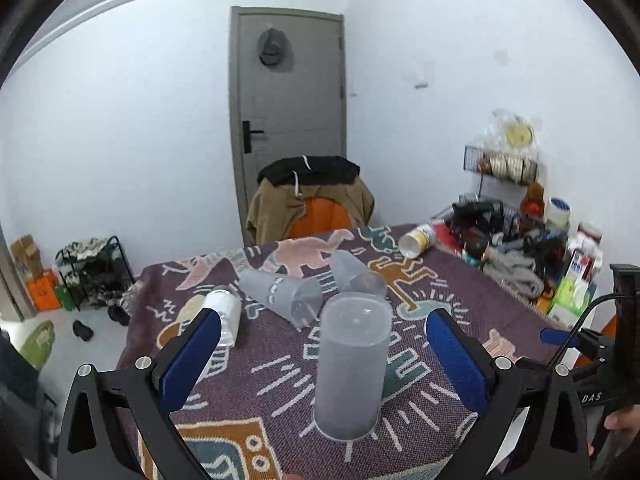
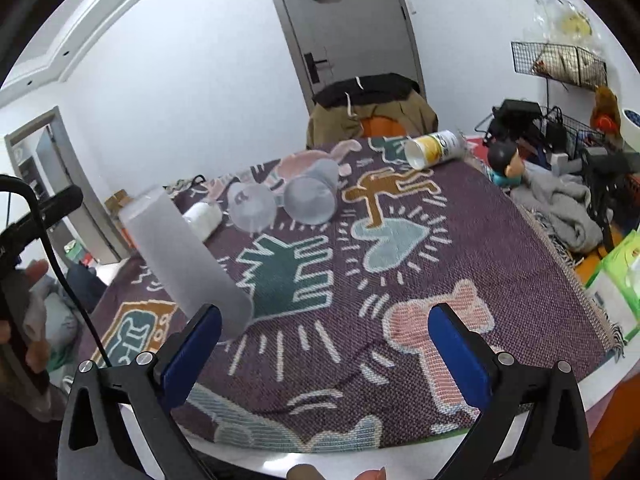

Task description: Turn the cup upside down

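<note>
Bright, even indoor light; soft shadows; strong fisheye bending and dark corners; slight softness

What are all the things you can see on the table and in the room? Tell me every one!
Standing cup: 1, frosted clear, upside down on the blanket between the left tool's fingers, not touched.
Lying clear cups: 2, frosted, on their sides mid-table.
White cup: 1, white, on its side, left.
Yellow-and-white cup: 1, lying at the far edge.
Blanket: 1, purple with coloured figures, covering the table.
Chair: 1, orange, draped with brown and black clothes, behind the table.
Door: 1, grey, shut.
Clutter: many things, mixed colours, right side.
Left tool: 1, black with blue pads, open.
Right tool: 1, same colours, open, empty.
</note>
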Demonstrator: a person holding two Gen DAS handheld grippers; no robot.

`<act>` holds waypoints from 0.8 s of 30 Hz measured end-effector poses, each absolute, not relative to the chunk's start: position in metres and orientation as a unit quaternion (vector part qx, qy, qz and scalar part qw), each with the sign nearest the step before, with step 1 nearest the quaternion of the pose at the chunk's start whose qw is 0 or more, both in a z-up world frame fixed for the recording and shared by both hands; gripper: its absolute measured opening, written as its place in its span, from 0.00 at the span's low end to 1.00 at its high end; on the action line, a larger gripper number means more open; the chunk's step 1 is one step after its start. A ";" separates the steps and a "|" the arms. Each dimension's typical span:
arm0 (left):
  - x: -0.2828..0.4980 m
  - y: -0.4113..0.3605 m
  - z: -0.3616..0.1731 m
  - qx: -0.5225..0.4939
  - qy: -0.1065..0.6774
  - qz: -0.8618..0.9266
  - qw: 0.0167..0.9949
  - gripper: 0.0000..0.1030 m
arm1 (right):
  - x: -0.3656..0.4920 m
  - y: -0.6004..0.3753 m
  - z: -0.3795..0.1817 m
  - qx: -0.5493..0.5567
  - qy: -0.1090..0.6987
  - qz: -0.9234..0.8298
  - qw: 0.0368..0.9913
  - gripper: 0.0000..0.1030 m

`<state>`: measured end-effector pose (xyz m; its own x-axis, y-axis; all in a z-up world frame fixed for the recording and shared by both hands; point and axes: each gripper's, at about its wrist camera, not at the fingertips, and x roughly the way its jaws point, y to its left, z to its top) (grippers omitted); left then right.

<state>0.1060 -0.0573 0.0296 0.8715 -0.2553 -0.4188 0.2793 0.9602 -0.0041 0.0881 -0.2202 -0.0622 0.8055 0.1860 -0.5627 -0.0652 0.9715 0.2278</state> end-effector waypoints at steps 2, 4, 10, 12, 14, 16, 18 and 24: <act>0.097 -0.045 0.027 0.020 0.199 -0.132 0.971 1.00 | 0.086 -0.218 -0.060 0.099 0.303 0.071 0.945 1.00; 0.089 -0.034 0.024 0.011 0.193 -0.123 0.973 1.00 | 0.085 -0.214 -0.058 0.090 0.302 0.072 0.946 1.00; 0.067 -0.002 0.012 -0.019 0.184 -0.097 0.978 1.00 | 0.073 -0.202 -0.053 0.065 0.288 0.069 0.953 1.00; 0.059 0.004 0.007 -0.013 0.177 -0.090 0.980 1.00 | 0.068 -0.200 -0.050 0.062 0.273 0.066 0.958 1.00; 0.054 0.010 0.003 -0.013 0.176 -0.084 0.981 1.00 | 0.062 -0.196 -0.047 0.053 0.256 0.063 0.963 1.00; 0.050 0.019 -0.002 -0.027 0.183 -0.080 0.979 1.00 | 0.058 -0.192 -0.045 0.048 0.248 0.071 0.965 1.00; 0.045 0.027 -0.006 -0.040 0.187 -0.078 0.979 1.00 | 0.055 -0.190 -0.044 0.052 0.245 0.077 0.965 1.00; 0.025 0.037 -0.020 -0.037 0.180 -0.057 0.981 1.00 | 0.044 -0.182 -0.047 0.059 0.245 0.102 0.962 1.00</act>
